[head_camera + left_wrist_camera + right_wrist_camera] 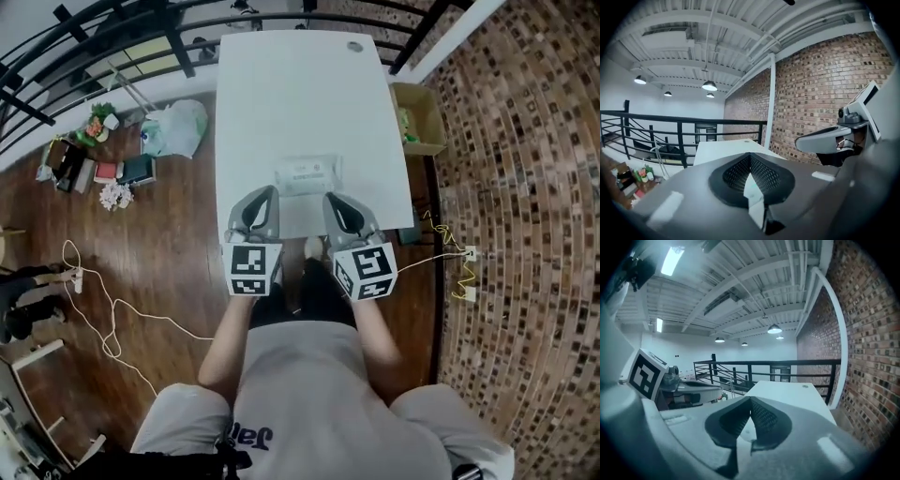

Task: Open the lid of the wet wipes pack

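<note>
Far left on the wood floor there's a plastic bag (175,127) next to the white counter (300,84). The left gripper (266,200) is held out low on a forearm, pointing up the picture over the counter's near edge, jaws clenched with nothing in them. The wet wipes pack (307,173) lies flat just past both tips, between them, its long axis running left to right along that edge. Can't tell where the lid hinges. The right gripper (337,206) mirrors the left, jaws also clenched and empty. A cardboard box (419,117) sits off the right side.
</note>
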Demonstrator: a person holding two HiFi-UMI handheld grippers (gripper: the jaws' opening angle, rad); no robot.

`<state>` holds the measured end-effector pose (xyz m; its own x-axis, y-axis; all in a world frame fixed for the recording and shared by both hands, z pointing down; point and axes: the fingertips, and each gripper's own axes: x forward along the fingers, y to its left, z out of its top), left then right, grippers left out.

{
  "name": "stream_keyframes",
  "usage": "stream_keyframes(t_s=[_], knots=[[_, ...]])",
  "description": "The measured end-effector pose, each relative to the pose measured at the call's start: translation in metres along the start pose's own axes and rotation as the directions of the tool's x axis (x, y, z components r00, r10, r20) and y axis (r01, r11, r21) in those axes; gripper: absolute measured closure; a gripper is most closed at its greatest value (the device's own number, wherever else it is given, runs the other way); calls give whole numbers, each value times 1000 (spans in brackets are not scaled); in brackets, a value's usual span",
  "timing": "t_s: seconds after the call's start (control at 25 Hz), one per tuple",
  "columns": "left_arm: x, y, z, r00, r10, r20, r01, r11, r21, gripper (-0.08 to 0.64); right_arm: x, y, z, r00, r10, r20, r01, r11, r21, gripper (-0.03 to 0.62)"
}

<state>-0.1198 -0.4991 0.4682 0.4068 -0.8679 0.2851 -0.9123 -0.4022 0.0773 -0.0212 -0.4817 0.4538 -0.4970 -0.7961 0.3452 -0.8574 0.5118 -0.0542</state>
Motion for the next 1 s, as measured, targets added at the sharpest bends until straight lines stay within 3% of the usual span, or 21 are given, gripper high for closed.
stream_keyframes(t_s=[0.24,0.4,0.52,0.64,0.76,0.84,1.0], knots=[[43,8,-58,993,-22,-117,25,999,25,545,31,-20,-71,992,11,-122,4,993,119,601],[67,7,-94,982,-28,-188,22,999,-33,545,47,-24,-100,988,61,-145,-26,972,233,601],[81,5,-111,973,-61,-222,40,994,-99,545,61,-23,-115,982,86,-165,-42,965,257,601],[93,7,-134,966,-86,-245,63,993,-103,545,77,-20,-127,980,121,-160,-61,939,340,601],[104,8,-154,952,-96,-291,73,993,-91,545,91,-20,-139,977,161,-137,-75,868,490,600],[108,8,-164,943,-111,-314,76,990,-122,545,97,-22,-147,978,168,-125,-63,805,590,444],[111,7,-160,950,-135,-282,91,982,-165,545,107,-29,-154,983,168,-76,-54,657,752,442]])
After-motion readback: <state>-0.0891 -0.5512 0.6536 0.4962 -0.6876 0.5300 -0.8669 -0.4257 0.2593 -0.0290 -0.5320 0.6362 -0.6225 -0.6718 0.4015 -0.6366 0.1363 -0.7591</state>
